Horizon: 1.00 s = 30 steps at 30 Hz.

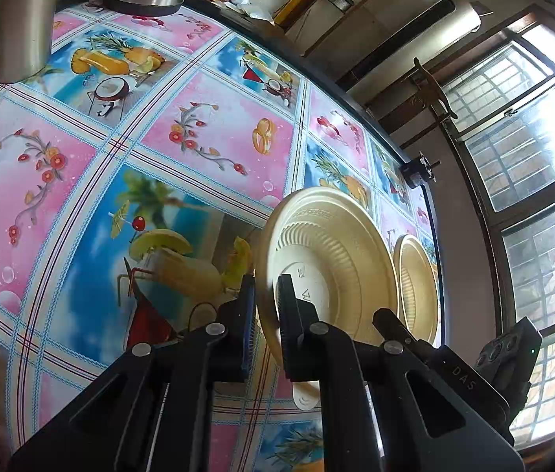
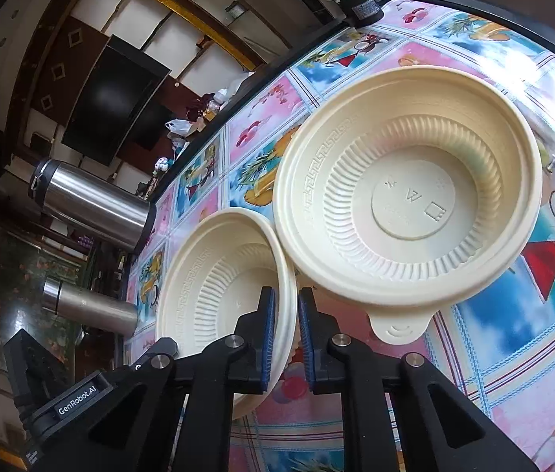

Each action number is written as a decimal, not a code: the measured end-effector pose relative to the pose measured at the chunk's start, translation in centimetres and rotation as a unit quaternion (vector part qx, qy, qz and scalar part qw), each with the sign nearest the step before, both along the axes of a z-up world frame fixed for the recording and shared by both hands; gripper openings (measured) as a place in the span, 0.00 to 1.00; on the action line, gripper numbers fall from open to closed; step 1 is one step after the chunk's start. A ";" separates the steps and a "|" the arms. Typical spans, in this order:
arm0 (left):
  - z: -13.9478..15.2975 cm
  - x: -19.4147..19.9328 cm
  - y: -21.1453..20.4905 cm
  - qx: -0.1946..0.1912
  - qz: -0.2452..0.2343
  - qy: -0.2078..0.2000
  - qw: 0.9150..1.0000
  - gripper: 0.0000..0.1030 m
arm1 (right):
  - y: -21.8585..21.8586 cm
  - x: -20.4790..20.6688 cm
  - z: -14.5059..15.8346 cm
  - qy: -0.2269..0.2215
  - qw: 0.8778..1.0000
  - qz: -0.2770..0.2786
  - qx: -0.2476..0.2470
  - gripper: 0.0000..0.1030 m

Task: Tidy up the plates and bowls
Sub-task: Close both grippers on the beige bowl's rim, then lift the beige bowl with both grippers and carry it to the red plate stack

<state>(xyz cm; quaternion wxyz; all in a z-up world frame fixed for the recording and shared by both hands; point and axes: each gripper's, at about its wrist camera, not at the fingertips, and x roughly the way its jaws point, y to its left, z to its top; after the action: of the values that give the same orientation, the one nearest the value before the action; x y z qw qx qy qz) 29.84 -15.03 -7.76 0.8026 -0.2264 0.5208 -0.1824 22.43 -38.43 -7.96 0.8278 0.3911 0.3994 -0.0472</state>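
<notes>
Cream plastic, thin and ribbed, is what both bowls are made of, so they are judged light, a little flexible at the rim and unlikely to break; a smooth wall may slip, so the rim is the sensible place to be gripped. One bowl (image 1: 328,271) is held on edge in the left gripper (image 1: 267,306), whose jaws are clamped across its rim, with the underside turned toward the camera. A second bowl (image 2: 222,291) is seen in the right wrist view with its rim between the jaws of the right gripper (image 2: 287,338); the inner pad appears to touch the wall while a narrow gap shows at the outer pad, so a firm clamp cannot be confirmed. Beside it lies the larger bowl (image 2: 407,196), its small tab (image 2: 397,328) pointing toward the gripper. Both rest over a glossy tablecloth (image 1: 120,157) printed with fruit and drink squares, likely slick. Two steel flasks (image 2: 92,206) stand near the table edge. A dark screen (image 2: 114,98) and barred windows (image 1: 521,157) are seen around the room.
</notes>
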 end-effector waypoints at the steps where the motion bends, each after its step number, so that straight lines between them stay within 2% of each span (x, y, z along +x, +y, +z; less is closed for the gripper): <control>1: 0.0 0.0 0.0 0.001 0.000 0.000 1.000 0.08 | 0.1 0.0 0.0 -0.001 1.000 0.000 -0.001 0.10; 11: -0.2 -0.6 0.4 0.008 0.003 0.001 1.000 0.08 | 0.2 -0.1 0.1 0.003 1.000 0.005 0.012 0.09; 18: 0.0 -3.5 2.3 0.000 0.015 0.000 1.000 0.08 | 1.2 -1.7 -0.3 0.016 0.999 0.020 0.035 0.09; 23: 0.2 -7.1 3.8 0.015 0.018 -0.005 1.000 0.08 | 2.9 -5.0 -0.6 0.018 0.998 0.035 0.046 0.08; 30: 0.4 -12.7 5.1 0.043 -0.001 -0.003 0.999 0.08 | 5.0 -11.8 -1.1 0.015 0.998 0.038 0.049 0.08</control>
<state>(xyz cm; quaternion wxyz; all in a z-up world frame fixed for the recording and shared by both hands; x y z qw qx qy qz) 17.19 -9.94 -7.36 0.8132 -0.1910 0.5256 -0.1611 10.61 -33.43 -9.06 0.8026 0.4152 0.4283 -0.0022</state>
